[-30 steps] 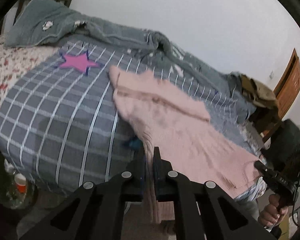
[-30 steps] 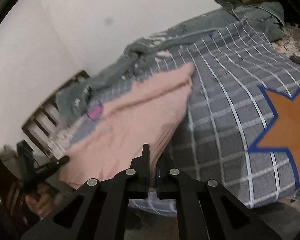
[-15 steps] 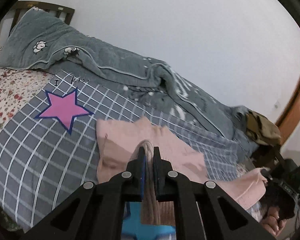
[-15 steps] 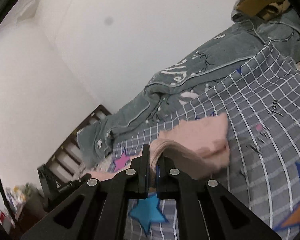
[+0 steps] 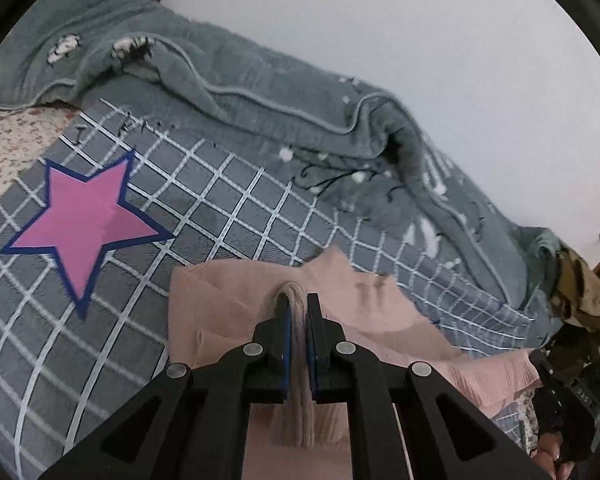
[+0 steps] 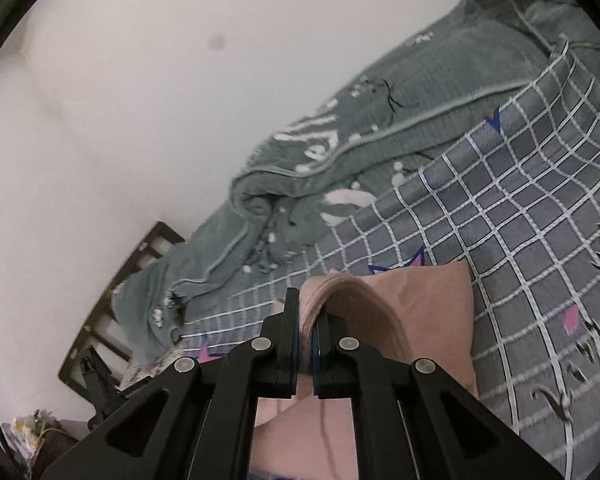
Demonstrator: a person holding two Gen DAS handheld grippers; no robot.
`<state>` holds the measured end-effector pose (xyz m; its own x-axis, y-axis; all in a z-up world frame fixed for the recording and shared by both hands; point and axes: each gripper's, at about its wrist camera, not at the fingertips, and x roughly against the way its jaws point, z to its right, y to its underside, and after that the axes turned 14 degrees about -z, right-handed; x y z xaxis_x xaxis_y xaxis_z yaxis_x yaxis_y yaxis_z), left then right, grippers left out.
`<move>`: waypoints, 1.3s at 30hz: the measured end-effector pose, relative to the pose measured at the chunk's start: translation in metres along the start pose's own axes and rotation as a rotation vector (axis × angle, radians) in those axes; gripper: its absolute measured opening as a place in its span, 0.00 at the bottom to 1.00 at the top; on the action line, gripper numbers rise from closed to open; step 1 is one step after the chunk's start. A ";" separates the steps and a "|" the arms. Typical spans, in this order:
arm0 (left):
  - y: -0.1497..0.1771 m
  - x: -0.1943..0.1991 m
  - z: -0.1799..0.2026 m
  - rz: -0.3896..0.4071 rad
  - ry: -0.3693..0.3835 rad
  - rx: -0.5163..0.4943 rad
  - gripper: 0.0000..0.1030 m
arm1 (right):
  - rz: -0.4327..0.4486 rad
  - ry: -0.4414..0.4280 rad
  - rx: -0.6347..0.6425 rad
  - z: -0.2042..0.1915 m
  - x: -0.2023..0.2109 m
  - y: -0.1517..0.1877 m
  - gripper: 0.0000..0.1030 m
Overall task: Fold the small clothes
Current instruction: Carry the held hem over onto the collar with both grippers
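Observation:
A pink knit garment (image 5: 228, 312) lies on a grey checked bedsheet (image 5: 204, 184). My left gripper (image 5: 298, 304) is shut on a ribbed edge of the garment, which bunches between its fingers above the lower layer. My right gripper (image 6: 309, 312) is shut on another edge of the same pink garment (image 6: 432, 312), which arches over its fingers. The right gripper and the hand that holds it show at the right edge of the left wrist view (image 5: 568, 408). The left gripper shows dimly at the lower left of the right wrist view (image 6: 104, 384).
A rumpled grey-green blanket (image 5: 236, 80) runs along the far side of the bed by the white wall. A pink star (image 5: 84, 220) marks the sheet left of the garment. A wooden headboard (image 6: 112, 304) and a pile of olive clothes (image 5: 580, 288) flank the bed.
Both grippers have carried the near edge of the pink garment up and forward over the rest of it, towards the far side of the bed. The garment now lies doubled over.

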<state>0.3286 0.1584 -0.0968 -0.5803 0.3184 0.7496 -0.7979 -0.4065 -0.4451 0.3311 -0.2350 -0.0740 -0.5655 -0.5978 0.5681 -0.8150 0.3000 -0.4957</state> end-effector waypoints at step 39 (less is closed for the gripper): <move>0.011 -0.048 -0.028 -0.058 -0.072 -0.068 0.07 | -0.112 0.389 0.270 0.032 -0.035 0.056 0.29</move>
<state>0.3432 0.1625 -0.1515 -0.5217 0.2765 0.8071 -0.8405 -0.3291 -0.4305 0.3095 -0.2212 -0.1428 -0.5235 -0.2773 0.8056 -0.8408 0.0150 -0.5412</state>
